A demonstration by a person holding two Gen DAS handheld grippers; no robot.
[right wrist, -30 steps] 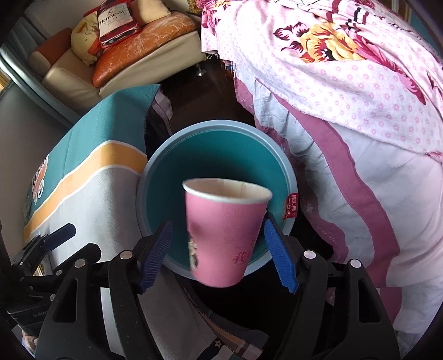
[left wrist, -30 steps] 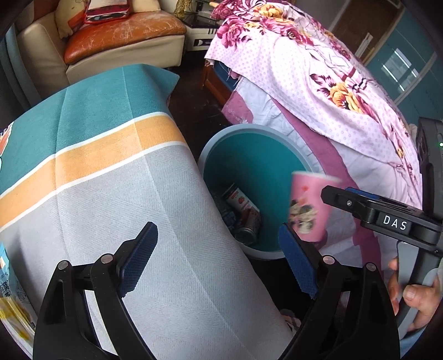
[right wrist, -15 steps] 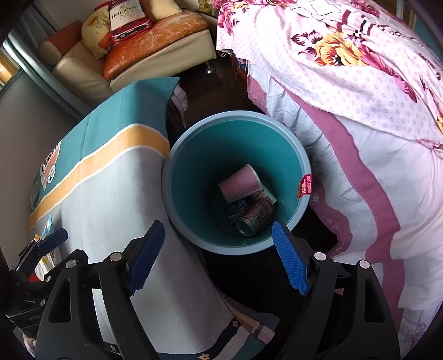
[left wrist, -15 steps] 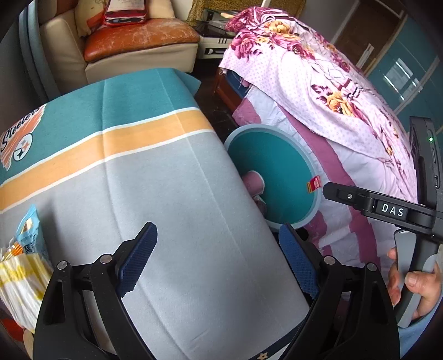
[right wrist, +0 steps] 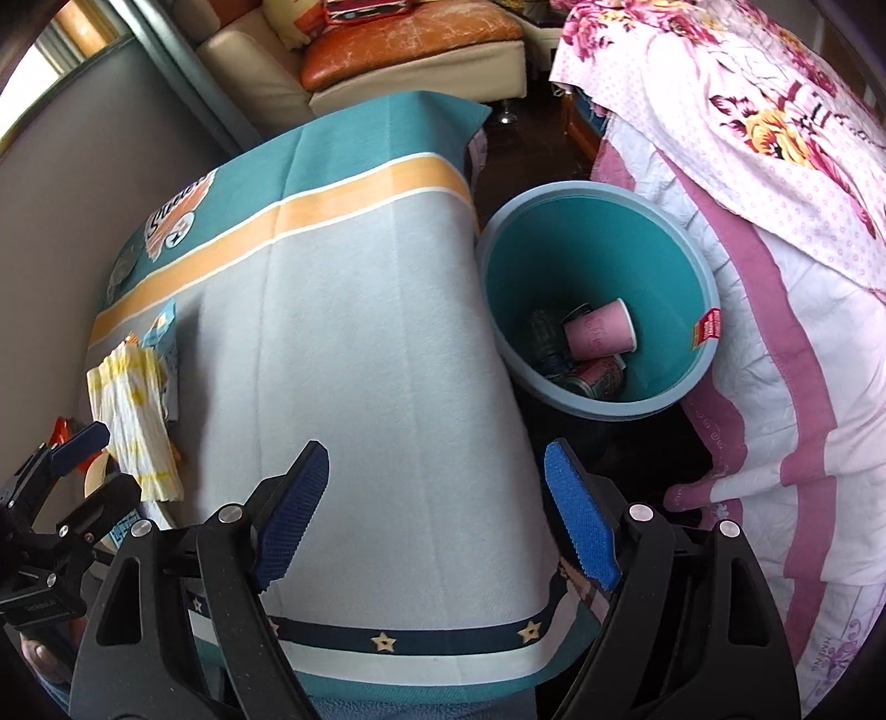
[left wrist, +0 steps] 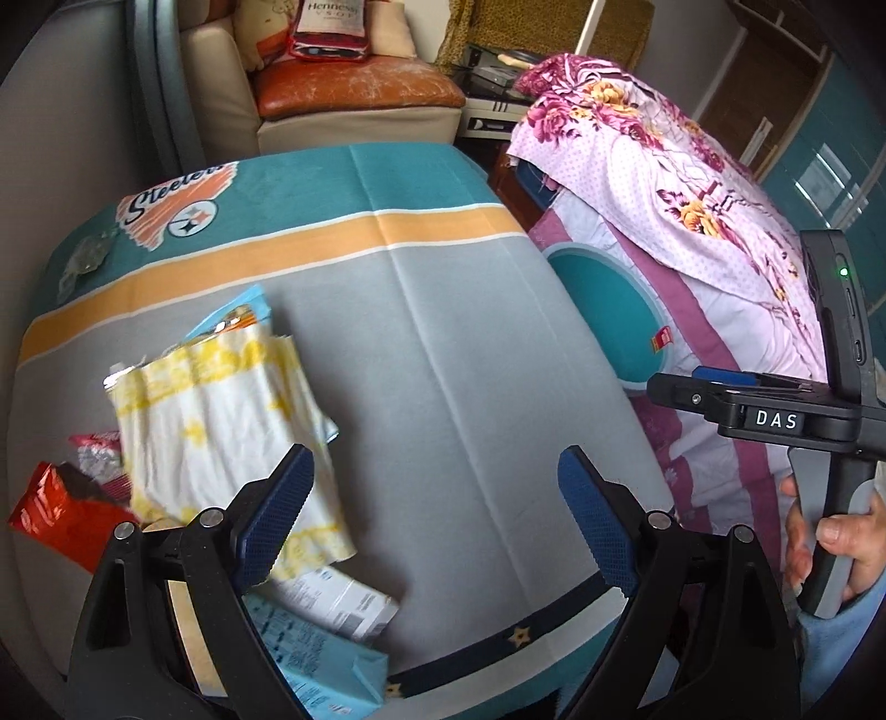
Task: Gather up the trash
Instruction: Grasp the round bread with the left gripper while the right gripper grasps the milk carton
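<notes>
A teal bin (right wrist: 595, 232) stands on the floor between the table and a bed. In it lie a pink paper cup (right wrist: 601, 335) and a few drink cans (right wrist: 595, 376). My right gripper (right wrist: 437, 518) is open and empty above the table's near right corner. My left gripper (left wrist: 437, 518) hovers open and empty over the grey tablecloth (left wrist: 443, 360). Just to its left lie a yellow-and-white wrapper (left wrist: 221, 421), a light-blue packet (left wrist: 326, 664), a white packet (left wrist: 338, 601) and a red wrapper (left wrist: 61, 512). The bin's rim (left wrist: 626, 310) also shows past the table edge.
A bed with a pink floral cover (right wrist: 775, 221) lies right of the bin. A cream sofa with an orange cushion (right wrist: 404, 39) stands behind the table. A grey wall (right wrist: 66, 183) runs along the table's left side. A hand (left wrist: 841, 531) holds the right gripper's handle.
The pink cup left my right gripper and dropped into the bin. Both grippers swung left from over the bin to above the table, bringing the wrappers into view.
</notes>
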